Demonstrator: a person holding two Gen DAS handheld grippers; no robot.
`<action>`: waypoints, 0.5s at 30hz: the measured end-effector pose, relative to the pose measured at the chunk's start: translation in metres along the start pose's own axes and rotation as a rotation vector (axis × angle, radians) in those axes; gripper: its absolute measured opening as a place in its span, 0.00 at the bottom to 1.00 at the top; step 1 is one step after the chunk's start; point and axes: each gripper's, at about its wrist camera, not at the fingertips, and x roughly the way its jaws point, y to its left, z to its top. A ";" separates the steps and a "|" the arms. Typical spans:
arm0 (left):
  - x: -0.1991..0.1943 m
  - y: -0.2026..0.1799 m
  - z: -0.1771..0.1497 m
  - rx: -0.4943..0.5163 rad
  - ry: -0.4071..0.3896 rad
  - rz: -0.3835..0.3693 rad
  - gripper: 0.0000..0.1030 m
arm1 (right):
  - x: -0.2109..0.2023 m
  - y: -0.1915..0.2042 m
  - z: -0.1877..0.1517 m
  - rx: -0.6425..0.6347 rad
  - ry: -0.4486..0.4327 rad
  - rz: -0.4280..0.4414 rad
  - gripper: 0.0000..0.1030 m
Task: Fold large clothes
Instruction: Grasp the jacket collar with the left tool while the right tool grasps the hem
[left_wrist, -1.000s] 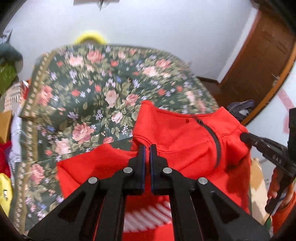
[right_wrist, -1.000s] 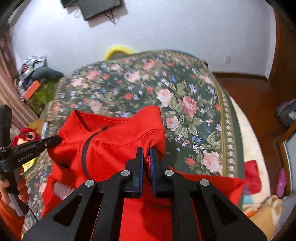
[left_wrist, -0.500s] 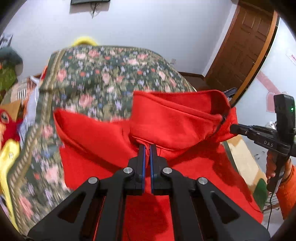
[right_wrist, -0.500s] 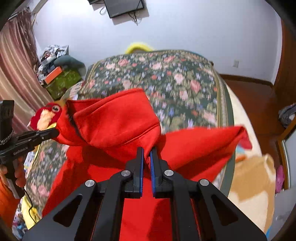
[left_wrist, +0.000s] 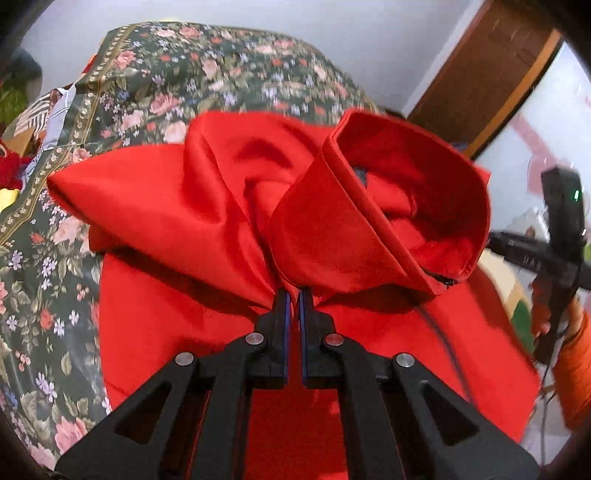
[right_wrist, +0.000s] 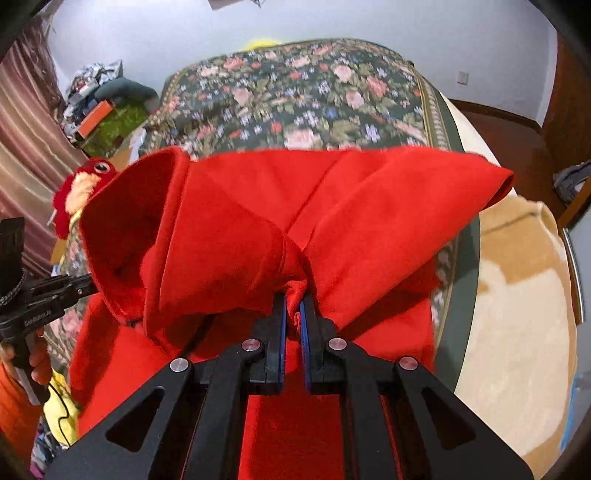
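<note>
red jacket (left_wrist: 221, 206) pinched in both closed grippers (left_wrist: 293, 295) (right_wrist: 293, 297) over floral bedspread (right_wrist: 314, 92), plush toy (right_wrist: 79, 188) alongside

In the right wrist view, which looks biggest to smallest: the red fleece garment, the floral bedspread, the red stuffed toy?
1. Red fleece garment, though it is nearest the camera, which flatters it.
2. Green floral bedspread.
3. Red stuffed toy, by far the smallest.

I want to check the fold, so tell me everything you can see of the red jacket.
The red jacket is a soft, fleece-like garment with a stand-up collar and a dark zip. It lies bunched over the flowered bedspread, with one sleeve hanging out to the side. The left gripper and the right gripper each pinch a gather of it, jaws shut.
</note>
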 end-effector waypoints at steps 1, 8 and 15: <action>0.003 -0.003 -0.004 0.018 0.021 0.021 0.03 | 0.001 0.000 -0.003 -0.001 0.005 -0.009 0.06; -0.002 -0.013 -0.025 0.130 0.062 0.125 0.03 | -0.006 0.002 -0.018 -0.025 0.013 -0.047 0.08; -0.039 -0.005 -0.017 0.118 0.000 0.172 0.11 | -0.039 -0.002 -0.018 -0.022 -0.039 -0.046 0.08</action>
